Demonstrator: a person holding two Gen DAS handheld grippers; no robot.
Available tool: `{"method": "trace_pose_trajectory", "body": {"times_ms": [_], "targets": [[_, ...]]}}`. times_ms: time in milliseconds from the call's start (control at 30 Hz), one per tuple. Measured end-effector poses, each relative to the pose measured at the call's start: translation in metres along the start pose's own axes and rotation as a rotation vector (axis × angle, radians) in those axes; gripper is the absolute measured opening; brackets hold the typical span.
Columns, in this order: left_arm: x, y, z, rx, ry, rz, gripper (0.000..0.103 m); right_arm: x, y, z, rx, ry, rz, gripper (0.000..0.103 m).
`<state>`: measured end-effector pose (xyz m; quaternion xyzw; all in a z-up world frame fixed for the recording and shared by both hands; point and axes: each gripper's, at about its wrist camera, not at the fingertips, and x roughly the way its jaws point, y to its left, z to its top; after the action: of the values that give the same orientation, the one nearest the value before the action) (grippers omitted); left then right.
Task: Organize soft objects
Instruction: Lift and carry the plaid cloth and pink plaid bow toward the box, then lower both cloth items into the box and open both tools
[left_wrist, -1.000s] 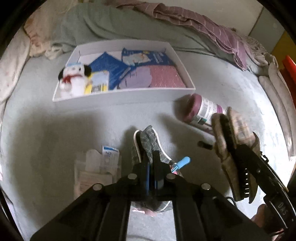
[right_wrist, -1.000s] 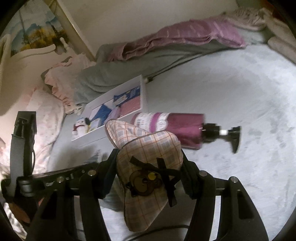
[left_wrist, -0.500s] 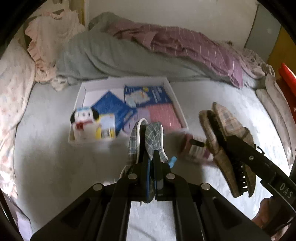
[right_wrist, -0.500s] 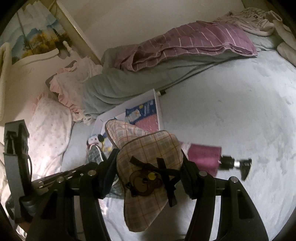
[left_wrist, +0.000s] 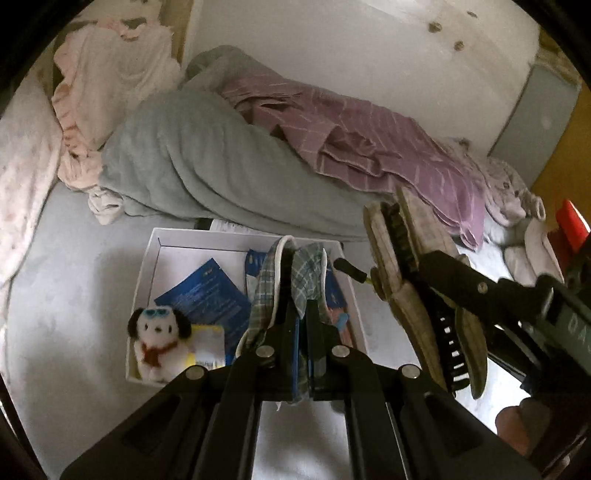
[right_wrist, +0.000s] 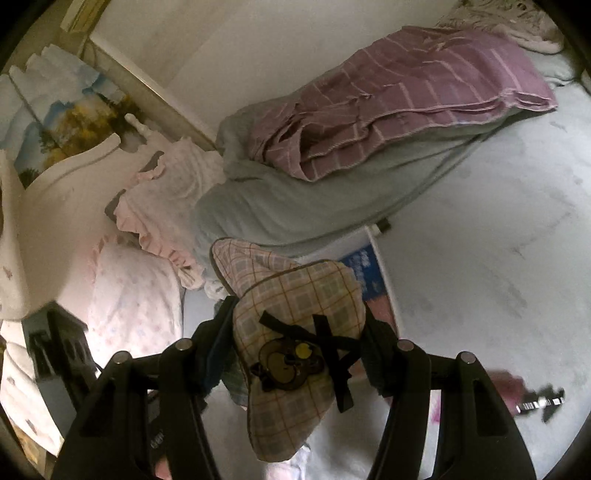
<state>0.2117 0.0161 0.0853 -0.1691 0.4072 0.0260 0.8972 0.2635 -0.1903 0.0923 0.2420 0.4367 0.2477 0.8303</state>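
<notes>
Left wrist view: both grippers have risen off the bed, left gripper (left_wrist: 301, 314) fingers clenched on the blue plaid slipper (left_wrist: 291, 280), right gripper (right_wrist: 295, 332) grasping the tan plaid slipper (right_wrist: 295, 314), above the white tray (left_wrist: 147, 266), so placement appears next.

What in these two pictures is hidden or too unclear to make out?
- Left wrist view: the tray holds a plush dog and packets, but the blue-green plaid slipper in the left hand-held gripper covers its right half.
- Packet print: too small to read.
- Right wrist view: the pink plaid slipper in the right hand-held gripper hides most of the tray.
- Bottle: blurred, partly behind a gripper finger.
</notes>
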Motion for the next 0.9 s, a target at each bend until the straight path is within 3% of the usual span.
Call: {"method": "trace_pose_trajectory", "body": {"times_ms": [133,233,333,400,500,767,900], "targets": [[0.025,0.015,-0.003,-0.014,0.016,0.000,0.001,0.034,-0.006,0.006,-0.018,0.040,-0.002,0.062],[0.031,0.023,-0.004,-0.031,0.011,0.032,0.001,0.059,-0.024,-0.003,0.014,0.074,-0.018,0.062],[0.034,0.036,-0.005,-0.067,0.024,0.019,0.001,0.081,-0.038,-0.009,0.052,0.126,-0.045,0.062],[0.040,0.042,-0.005,-0.076,0.034,0.052,0.001,0.088,-0.042,-0.013,0.059,0.132,-0.054,0.062],[0.052,0.049,-0.006,-0.085,0.046,0.090,0.001,0.098,-0.037,-0.018,0.031,0.128,-0.062,0.062],[0.075,0.075,-0.008,-0.148,0.074,0.086,0.001,0.120,-0.030,-0.029,-0.044,0.157,-0.185,0.062],[0.090,0.088,-0.009,-0.194,0.099,0.077,0.001,0.125,-0.022,-0.032,-0.152,0.182,-0.224,0.064]]}}
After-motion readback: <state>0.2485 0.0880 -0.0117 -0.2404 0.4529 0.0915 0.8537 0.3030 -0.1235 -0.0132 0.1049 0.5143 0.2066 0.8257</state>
